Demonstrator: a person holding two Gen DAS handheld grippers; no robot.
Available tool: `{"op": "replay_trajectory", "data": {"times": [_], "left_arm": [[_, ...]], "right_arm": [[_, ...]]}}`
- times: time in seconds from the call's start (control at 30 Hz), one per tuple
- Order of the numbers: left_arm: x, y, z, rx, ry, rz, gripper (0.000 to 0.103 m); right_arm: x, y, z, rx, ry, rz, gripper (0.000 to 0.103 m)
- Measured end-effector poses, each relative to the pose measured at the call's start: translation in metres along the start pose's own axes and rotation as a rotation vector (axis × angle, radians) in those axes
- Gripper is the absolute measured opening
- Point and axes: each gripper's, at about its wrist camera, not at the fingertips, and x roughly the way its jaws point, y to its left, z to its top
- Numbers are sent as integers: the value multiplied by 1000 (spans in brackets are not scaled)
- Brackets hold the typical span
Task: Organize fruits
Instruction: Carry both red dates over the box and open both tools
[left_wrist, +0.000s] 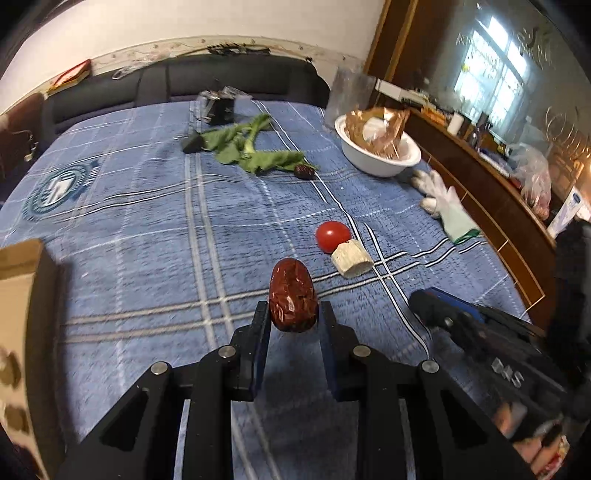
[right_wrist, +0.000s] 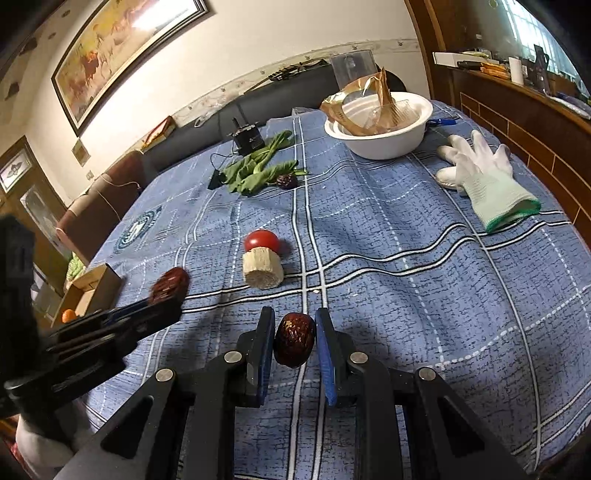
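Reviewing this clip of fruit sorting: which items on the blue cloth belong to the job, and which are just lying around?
Part of the job:
- date in the left tool
- date in the right tool
- third date by the greens
- tomato
- cardboard box holding an orange fruit

Lying about:
- leafy greens
- white glove
- white bowl with wrapper
- pale cut stalk piece
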Motion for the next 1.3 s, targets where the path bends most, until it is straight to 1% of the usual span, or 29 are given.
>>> {"op": "replay_trajectory", "data": {"times": [0.1,0.23,0.33,0.4,0.47,0.57,0.63,0.67,0.77,0.93,1.1,1.13,1.23,1.3], "left_arm": [[-22,12,-12,-32,-29,22,24],[-53,39,-30,-120,-58,27,25],[-76,66,-44,-194,-80,56,25],[-91,84,-52,-233,-93,86,25],[-104,102,-59,-272,-102,114,25],[-125,128,-70,-322,-118,165,25],[-136,140,-77,-339,-125,198,25],[-143,147,-82,-346,-130,225,25],[-154,163,-91,-366,-134,274,25],[-165,192,-106,-418,-129,312,25],[-171,216,-119,-457,-102,339,25],[-172,220,-121,-467,-97,341,25],[-171,233,-127,-498,-80,343,25],[-170,240,-130,-512,-71,343,25]], "right_arm": [[-1,0,0,5,-5,21,24],[-3,0,-1,24,-8,79,24],[-2,1,-2,23,-9,87,24],[-2,6,-3,4,-9,75,24],[0,15,-3,-25,-4,54,24],[-4,30,-4,-45,12,63,24],[-9,48,-6,-75,19,81,24],[-12,61,-7,-96,22,100,24],[-19,100,-10,-166,31,149,24],[-20,168,-18,-266,73,257,24],[-4,228,-35,-300,155,387,25],[-1,233,-38,-299,170,407,25],[15,258,-44,-273,250,503,25],[24,269,-47,-267,289,541,25]]}}
